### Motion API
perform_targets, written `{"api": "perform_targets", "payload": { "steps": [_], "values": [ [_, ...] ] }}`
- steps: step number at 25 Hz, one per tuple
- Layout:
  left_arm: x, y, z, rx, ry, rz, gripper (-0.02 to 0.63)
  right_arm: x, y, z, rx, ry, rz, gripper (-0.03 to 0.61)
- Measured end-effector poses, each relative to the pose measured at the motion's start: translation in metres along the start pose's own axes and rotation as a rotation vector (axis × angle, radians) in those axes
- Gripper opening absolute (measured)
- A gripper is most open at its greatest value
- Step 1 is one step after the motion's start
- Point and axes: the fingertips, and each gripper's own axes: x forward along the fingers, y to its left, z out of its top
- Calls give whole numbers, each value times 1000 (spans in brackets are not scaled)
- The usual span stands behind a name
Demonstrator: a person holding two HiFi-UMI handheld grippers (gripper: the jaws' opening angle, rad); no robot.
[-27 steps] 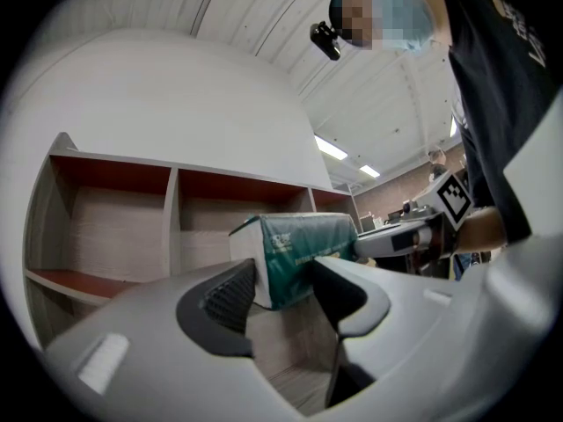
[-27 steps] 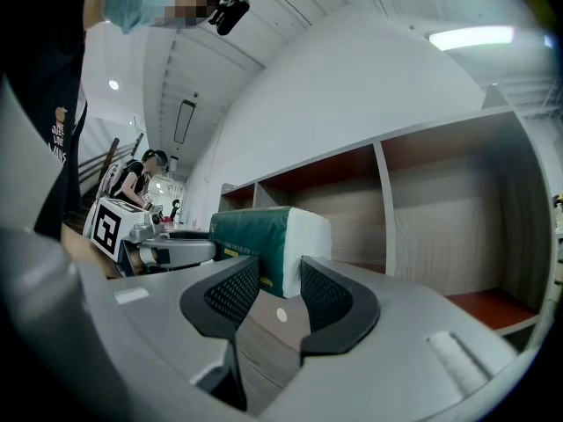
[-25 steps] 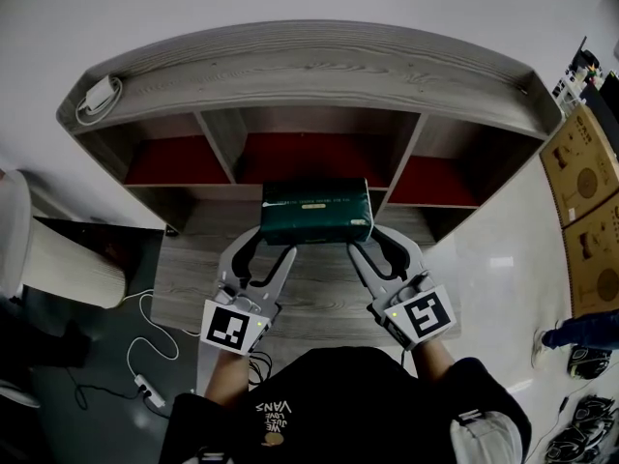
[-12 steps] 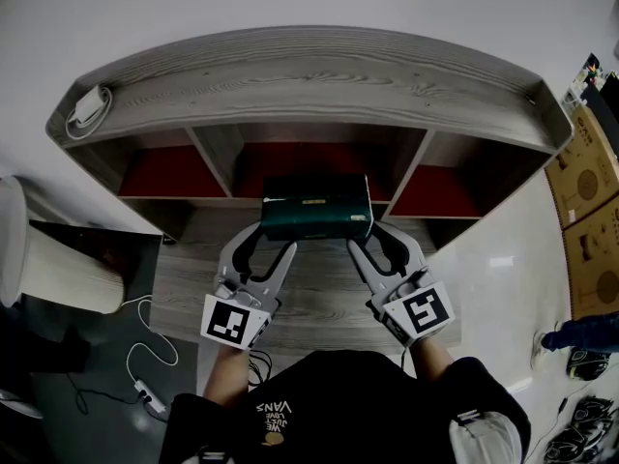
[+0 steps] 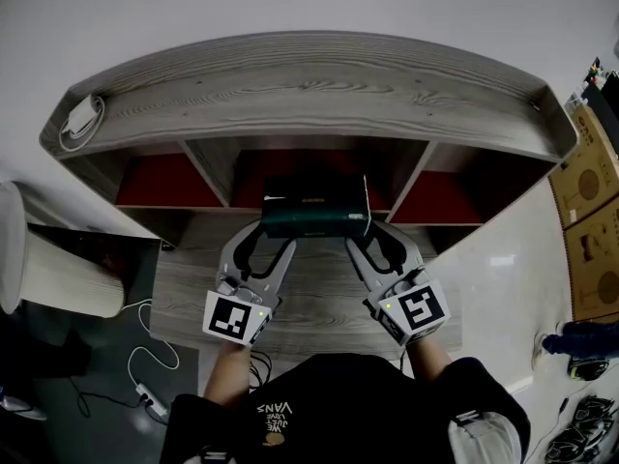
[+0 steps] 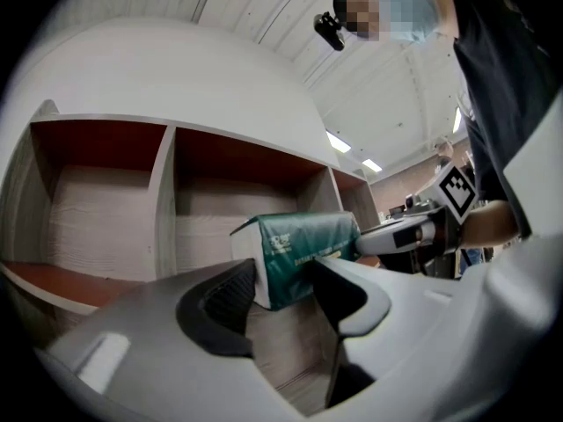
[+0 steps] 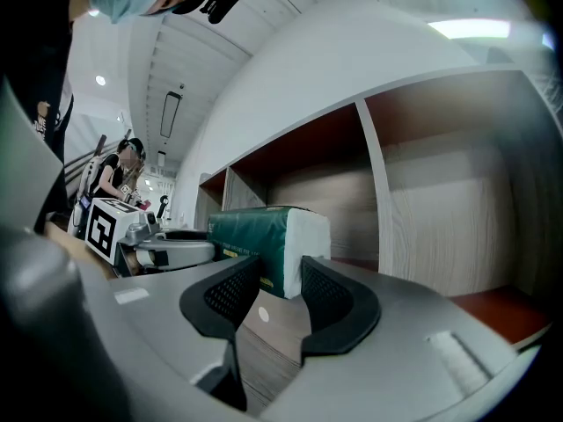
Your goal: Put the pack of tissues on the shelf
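The pack of tissues [image 5: 316, 206] is dark green with white ends and is held level at the mouth of the shelf's middle compartment [image 5: 311, 159]. My left gripper [image 5: 272, 241] is shut on its left end, and my right gripper [image 5: 368, 239] is shut on its right end. In the left gripper view the pack [image 6: 303, 249] sits between the jaws of the left gripper [image 6: 281, 288], with the other gripper beyond it. From the right gripper view, the white end of the pack [image 7: 264, 240] is pinched by the right gripper [image 7: 280, 288].
The grey wooden shelf [image 5: 309, 90] has three red-backed compartments and a lower board [image 5: 319, 283] under the grippers. A white charger with cable [image 5: 82, 114] lies on its top left. Cardboard boxes [image 5: 590, 201] stand at the right; a cable [image 5: 145, 370] trails on the floor at the left.
Both grippers have carried the pack forward, closer to the middle compartment. Their hold on it is the same.
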Motion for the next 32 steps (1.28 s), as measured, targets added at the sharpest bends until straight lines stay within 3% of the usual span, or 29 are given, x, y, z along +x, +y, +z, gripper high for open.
{"api": "perform_targets", "payload": {
  "steps": [10, 15, 32],
  "values": [
    [11, 10, -4, 14, 25, 47, 232, 14, -8, -3, 11, 18, -45, 146],
    [15, 15, -9, -8, 50, 75, 232, 21, -13, -4, 3, -27, -56, 146],
    [27, 29, -21, -63, 95, 167, 232, 35, -22, -8, 31, -13, -81, 147]
  ]
}}
